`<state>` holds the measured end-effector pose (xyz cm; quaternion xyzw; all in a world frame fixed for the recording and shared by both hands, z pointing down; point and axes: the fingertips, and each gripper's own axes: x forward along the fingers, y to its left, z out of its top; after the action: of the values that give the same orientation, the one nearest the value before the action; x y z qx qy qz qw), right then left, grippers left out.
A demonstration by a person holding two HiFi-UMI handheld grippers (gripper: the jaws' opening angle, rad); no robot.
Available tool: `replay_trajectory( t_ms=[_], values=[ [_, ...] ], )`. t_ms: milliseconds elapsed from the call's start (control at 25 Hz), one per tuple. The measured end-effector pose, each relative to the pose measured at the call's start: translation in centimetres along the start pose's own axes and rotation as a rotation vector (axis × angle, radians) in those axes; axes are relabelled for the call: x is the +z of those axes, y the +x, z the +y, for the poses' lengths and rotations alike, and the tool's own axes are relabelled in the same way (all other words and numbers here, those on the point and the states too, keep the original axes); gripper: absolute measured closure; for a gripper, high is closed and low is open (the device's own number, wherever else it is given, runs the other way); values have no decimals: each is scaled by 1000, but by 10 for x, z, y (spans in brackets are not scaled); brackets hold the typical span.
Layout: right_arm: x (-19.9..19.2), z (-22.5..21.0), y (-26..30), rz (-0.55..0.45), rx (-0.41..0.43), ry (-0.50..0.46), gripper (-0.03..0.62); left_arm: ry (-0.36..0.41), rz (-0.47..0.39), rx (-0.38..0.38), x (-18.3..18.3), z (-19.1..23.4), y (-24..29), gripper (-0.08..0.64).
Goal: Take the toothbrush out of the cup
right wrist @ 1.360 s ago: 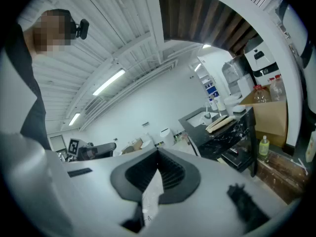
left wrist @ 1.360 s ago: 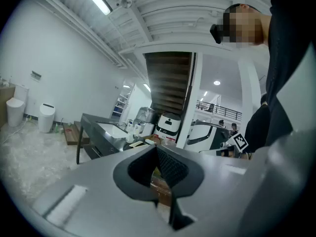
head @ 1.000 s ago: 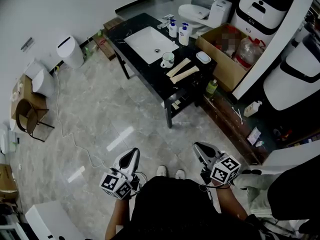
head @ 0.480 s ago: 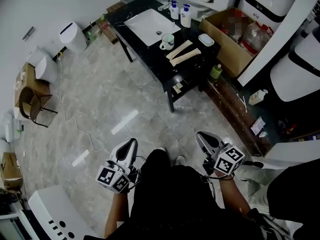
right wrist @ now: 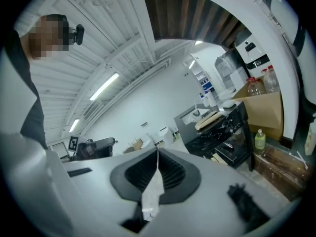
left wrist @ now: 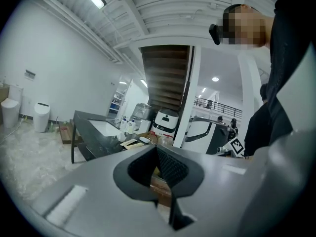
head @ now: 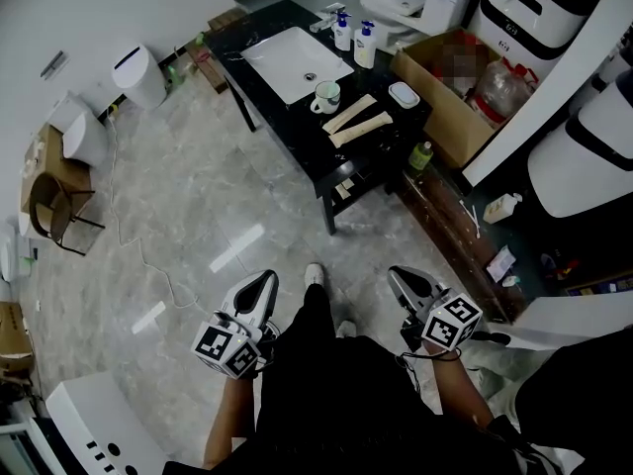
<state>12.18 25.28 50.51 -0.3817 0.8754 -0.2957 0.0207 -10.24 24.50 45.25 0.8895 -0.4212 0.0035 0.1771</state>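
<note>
Far on the left, a small white round bin [head: 132, 72] stands by the wall, and a brown chair [head: 54, 221] sits on the shiny grey stone floor [head: 198, 206]. Low down, the left grey claw with its black and white square marker cube [head: 265, 279] is held out in front of the person's dark clothes [head: 316, 394]. Its two black ribbed pads are pressed together at the tips and nothing is between them. Far ahead of it, well apart from both claws, stands the long black table [head: 297, 137] with a white square sink [head: 295, 62] set in its top. The white cup with a handle [head: 327, 94] stands on the table just beside the sink. It is too small to tell if the toothbrush is in it. Near the cup lie two long tan boxes [head: 358, 122], side by side. Two white pump bottles with blue tops [head: 354, 40] stand at the back of the table. A white dish [head: 403, 94] sits at the table's right end. Next comes a big brown cardboard box [head: 435, 117] on the floor, and a small green bottle [head: 420, 156] below it. The right grey claw with its own marker cube [head: 396, 275] is held low too. Its pads are clenched tight with nothing in them.
</note>
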Motion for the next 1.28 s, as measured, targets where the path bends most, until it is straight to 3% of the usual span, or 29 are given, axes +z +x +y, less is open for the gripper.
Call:
replay_trajectory(
  t_ms=[1000,1280],
  values=[
    [58,-46,149,51,-74,23,578,-85,23,-82,46,143,104,551],
    [73,-53,199,45,-91,15,578,-124,30,-106,43,188,118,552]
  ],
)
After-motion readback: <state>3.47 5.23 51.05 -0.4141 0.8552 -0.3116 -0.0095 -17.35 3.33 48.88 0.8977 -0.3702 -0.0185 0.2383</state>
